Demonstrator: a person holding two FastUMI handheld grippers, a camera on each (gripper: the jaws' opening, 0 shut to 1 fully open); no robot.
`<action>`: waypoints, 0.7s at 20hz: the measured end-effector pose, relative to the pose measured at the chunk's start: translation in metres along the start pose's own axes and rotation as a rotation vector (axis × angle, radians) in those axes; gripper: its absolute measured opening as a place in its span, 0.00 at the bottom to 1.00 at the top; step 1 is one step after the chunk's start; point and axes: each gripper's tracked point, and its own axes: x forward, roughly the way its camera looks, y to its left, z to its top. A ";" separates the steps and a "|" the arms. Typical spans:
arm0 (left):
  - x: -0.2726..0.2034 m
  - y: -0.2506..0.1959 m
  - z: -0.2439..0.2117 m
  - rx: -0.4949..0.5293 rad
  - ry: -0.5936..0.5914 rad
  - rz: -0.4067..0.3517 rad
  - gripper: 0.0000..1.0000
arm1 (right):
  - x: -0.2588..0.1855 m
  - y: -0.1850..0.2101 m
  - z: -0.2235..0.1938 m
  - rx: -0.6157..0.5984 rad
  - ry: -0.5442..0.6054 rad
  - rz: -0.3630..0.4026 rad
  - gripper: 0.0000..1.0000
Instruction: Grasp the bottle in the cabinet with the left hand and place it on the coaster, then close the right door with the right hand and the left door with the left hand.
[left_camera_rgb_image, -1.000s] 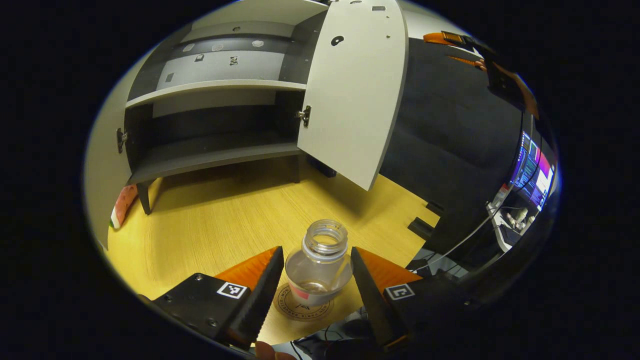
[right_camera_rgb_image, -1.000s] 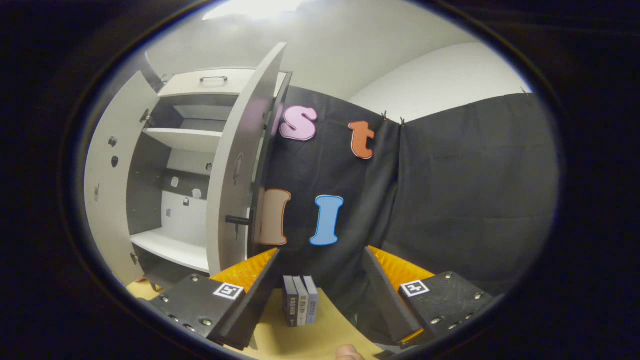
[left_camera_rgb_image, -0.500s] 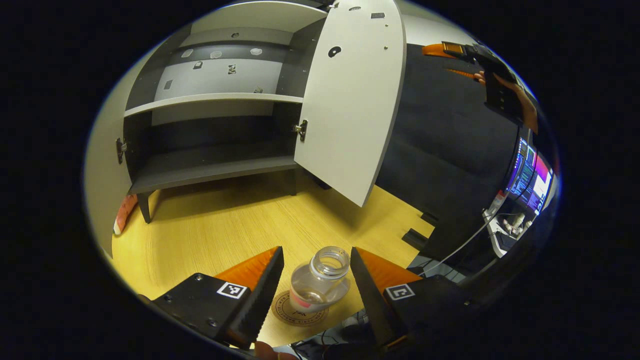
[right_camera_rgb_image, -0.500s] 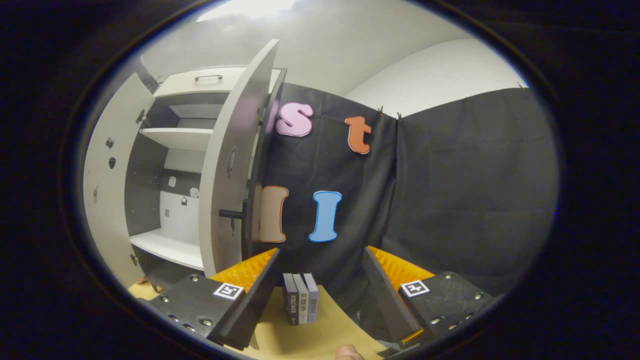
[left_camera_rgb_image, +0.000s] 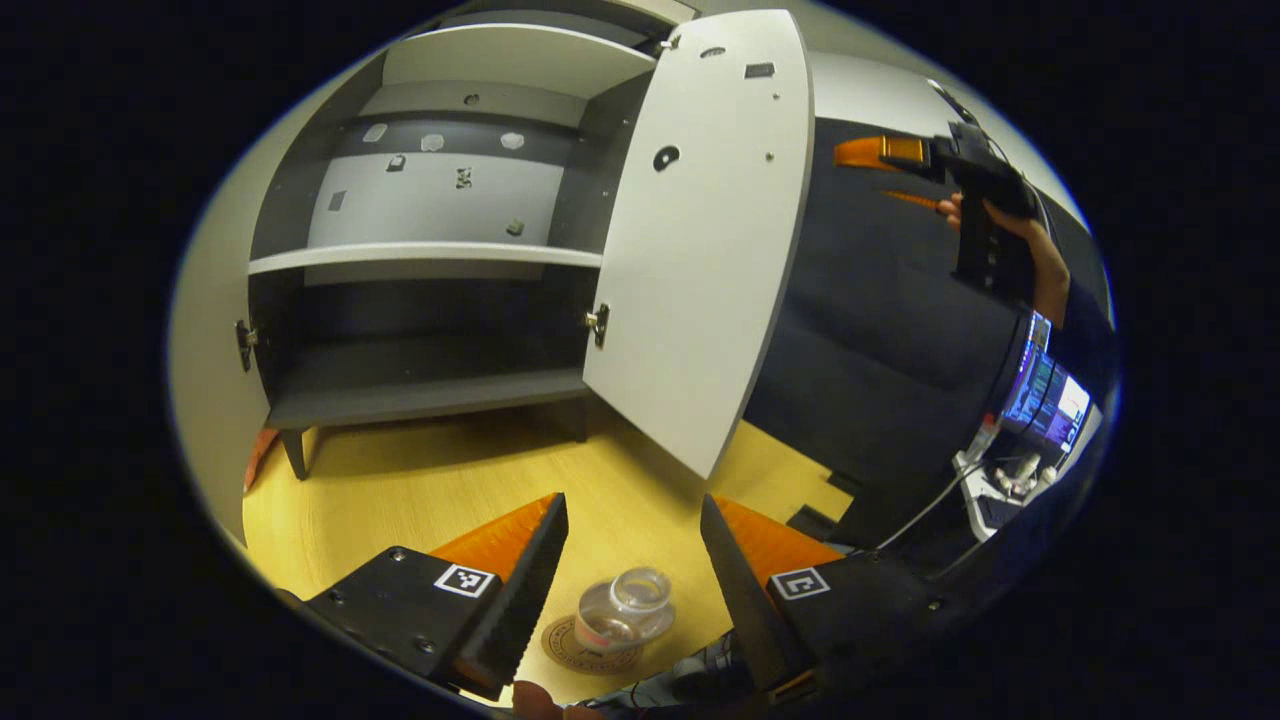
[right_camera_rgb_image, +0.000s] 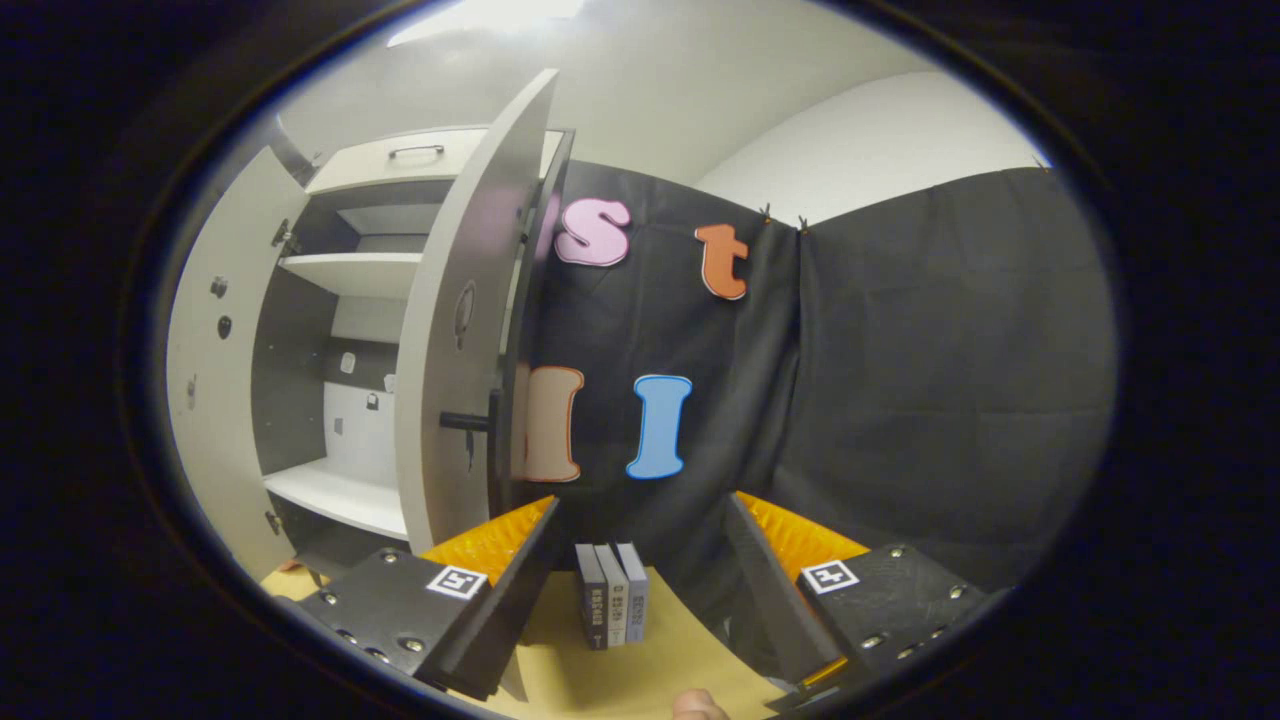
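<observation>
A clear, capless bottle (left_camera_rgb_image: 622, 617) stands on a round brown coaster (left_camera_rgb_image: 590, 640) on the wooden table. My left gripper (left_camera_rgb_image: 632, 570) hangs open above it, fingers apart and off the bottle. The cabinet (left_camera_rgb_image: 430, 250) stands open, its right door (left_camera_rgb_image: 705, 230) swung out toward me and its left door (left_camera_rgb_image: 205, 400) at the view's left edge. The right gripper (left_camera_rgb_image: 890, 160) shows far right, held by a hand. In the right gripper view my right gripper (right_camera_rgb_image: 640, 560) is open, with the right door (right_camera_rgb_image: 460, 330) edge-on to its left, black handle (right_camera_rgb_image: 462, 421) showing, and the left door (right_camera_rgb_image: 210, 370) beyond.
Three small books (right_camera_rgb_image: 612, 606) stand upright on the table between the right gripper's fingers. A lit screen and cables (left_camera_rgb_image: 1035, 400) sit at the far right beyond the table edge. A reddish object (left_camera_rgb_image: 262, 455) lies by the cabinet's left leg. Bare table (left_camera_rgb_image: 420, 500) lies before the cabinet.
My left gripper has risen and drawn back from the bottle, which stays on the coaster and looks smaller. The right gripper has barely shifted toward the right door.
</observation>
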 end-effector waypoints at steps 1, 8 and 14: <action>-0.001 0.002 0.016 -0.012 -0.039 0.009 0.85 | 0.001 0.003 -0.001 0.002 0.002 0.008 0.99; -0.019 0.042 0.111 0.050 -0.223 0.181 0.85 | 0.004 0.030 -0.002 0.013 0.004 0.078 0.99; -0.037 0.058 0.143 0.153 -0.263 0.274 0.84 | 0.004 0.052 -0.006 0.016 0.014 0.136 0.99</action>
